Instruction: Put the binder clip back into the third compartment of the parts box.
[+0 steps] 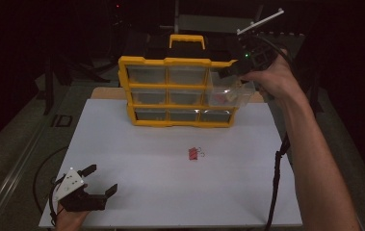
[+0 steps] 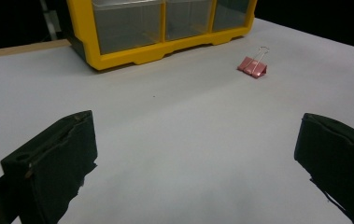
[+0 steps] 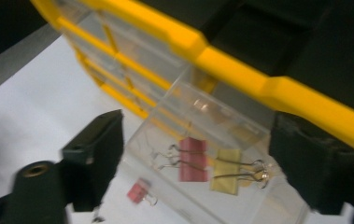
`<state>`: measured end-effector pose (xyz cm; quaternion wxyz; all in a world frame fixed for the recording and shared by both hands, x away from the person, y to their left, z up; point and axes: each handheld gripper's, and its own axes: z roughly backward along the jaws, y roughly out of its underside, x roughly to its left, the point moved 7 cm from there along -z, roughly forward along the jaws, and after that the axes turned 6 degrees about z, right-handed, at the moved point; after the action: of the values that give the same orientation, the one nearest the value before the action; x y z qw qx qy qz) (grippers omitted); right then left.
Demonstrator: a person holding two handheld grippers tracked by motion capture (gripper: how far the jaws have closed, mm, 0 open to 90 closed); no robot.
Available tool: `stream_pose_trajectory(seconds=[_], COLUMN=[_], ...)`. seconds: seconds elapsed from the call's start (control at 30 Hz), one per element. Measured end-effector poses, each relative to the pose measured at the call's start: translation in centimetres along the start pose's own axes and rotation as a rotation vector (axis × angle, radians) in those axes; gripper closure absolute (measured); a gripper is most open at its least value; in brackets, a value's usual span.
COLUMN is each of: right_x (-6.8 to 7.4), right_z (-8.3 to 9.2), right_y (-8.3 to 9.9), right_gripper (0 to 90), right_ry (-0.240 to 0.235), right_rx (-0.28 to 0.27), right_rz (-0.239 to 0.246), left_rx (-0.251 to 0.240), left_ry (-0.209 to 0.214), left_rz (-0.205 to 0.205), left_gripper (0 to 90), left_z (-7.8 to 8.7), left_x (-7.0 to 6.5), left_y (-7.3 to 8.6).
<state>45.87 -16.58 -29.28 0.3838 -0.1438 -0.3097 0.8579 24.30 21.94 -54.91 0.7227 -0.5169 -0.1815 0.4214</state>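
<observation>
Clear plastic drawer hangs pulled out of the yellow organizer at its right column, middle row — the right gripper sits just above and beside it, at roughly 1 o'clock on the table in the high view. Right gripper view: jaws spread wide, one each side of the drawer, pads not pressing on it, nothing pinched. Inside lie a pink clip and a yellow clip, side by side, wire handles pointing opposite ways.

Key relation — a loose pink binder clip lies on the white table at centre, well apart from both grippers. From the drawer it sits toward 7 o'clock; from the left gripper it lies toward 2 o'clock. In the left gripper view that clip is ahead and right of the jaw line, long axis slanted, wire loops pointing away toward the organizer. Left gripper rests low at the near-left table edge, jaws spread, empty.

Judgement: left gripper looks slightly nearer the loose clip than the right — the right one is occupied at the drawer. Picking the clip likely needs a wrist turn to close across its folded body.
</observation>
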Motion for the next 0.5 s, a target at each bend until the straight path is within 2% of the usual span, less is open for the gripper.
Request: stream_pose_trajectory(seconds=[0.1, 0.17, 0.2, 0.3, 0.33, 0.37, 0.47, 0.5], right_x=[0.9, 1.3, 2.1, 3.3, 3.3, 4.2, 5.4, 5.4], right_z=[-0.4, -0.5, -0.6, -0.6, -0.6, -0.6, -0.8, -0.8], right_y=[0.2, 0.2, 0.2, 0.2, 0.2, 0.1, 0.1, 0.1], right_gripper=[13.4, 13.2, 13.2, 13.2, 13.2, 13.2, 13.2, 13.2], right_ry=[-0.031, -0.040, -0.061, -0.094, -0.094, -0.111, -0.125, -0.125], right_rx=[0.009, 0.015, 0.016, 0.006, 0.006, -0.001, -0.006, -0.006], right_rz=[0.039, 0.046, 0.069, 0.094, 0.094, 0.109, 0.129, 0.129], left_rx=[-0.001, 0.000, -0.002, -0.002, -0.002, 0.001, -0.001, -0.001], left_ry=[0.000, -0.001, -0.001, -0.001, -0.001, 0.000, 0.000, 0.000], left_rz=[0.002, 0.004, 0.004, 0.005, 0.005, 0.001, 0.003, 0.003], left_gripper=[0.1, 0.1, 0.1, 0.1, 0.1, 0.1, 0.1, 0.1], left_z=[0.0, 0.0, 0.0, 0.0, 0.0, 0.0, 0.0, 0.0], left_x=[0.0, 0.0, 0.0, 0.0, 0.0, 0.0, 0.0, 0.0], left_y=[0.0, 0.0, 0.0, 0.0, 0.0, 0.0, 0.0, 0.0])
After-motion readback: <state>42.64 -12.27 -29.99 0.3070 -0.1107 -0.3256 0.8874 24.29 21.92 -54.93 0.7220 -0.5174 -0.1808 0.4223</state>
